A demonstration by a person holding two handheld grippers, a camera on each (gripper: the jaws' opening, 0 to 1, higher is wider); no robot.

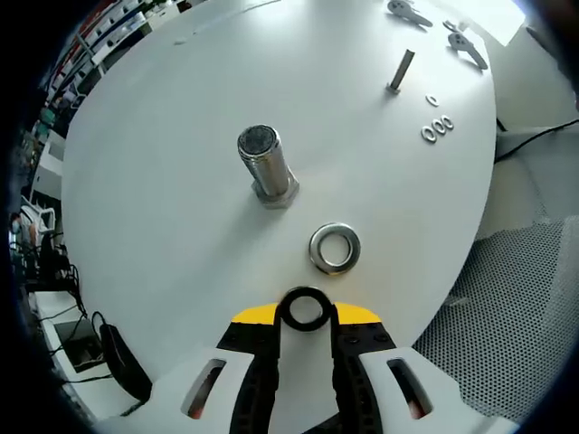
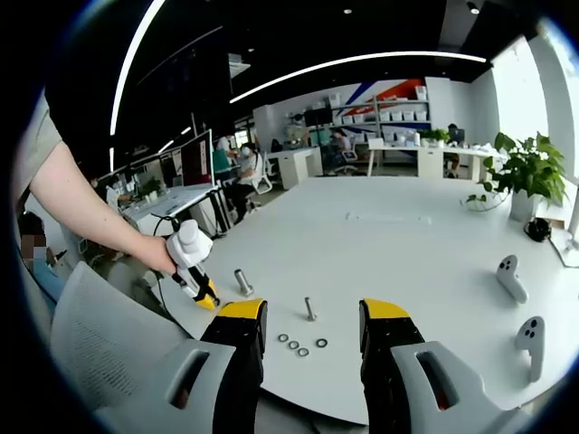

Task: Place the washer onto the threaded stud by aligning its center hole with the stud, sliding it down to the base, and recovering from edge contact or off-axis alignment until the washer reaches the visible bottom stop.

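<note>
While my left gripper (image 1: 306, 312) pinches a washer (image 1: 305, 308), the threaded stud (image 1: 265, 165) stands at eleven o'clock.
My right gripper (image 2: 312, 325) hangs wide, idle; a tilted approach could catch the stud's rim, or nudge the spare washer (image 1: 335, 248).

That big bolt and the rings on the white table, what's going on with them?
A person is working with two handheld grippers over a round white table. The left gripper pinches a dark ring-shaped washer between its fingers, held short of the upright, large threaded metal stud. A second, shiny steel washer lies flat beside the stud's hex base. The right gripper hovers open, apart from three small washers and a thin upright bolt. Nothing is on the stud yet.
</note>
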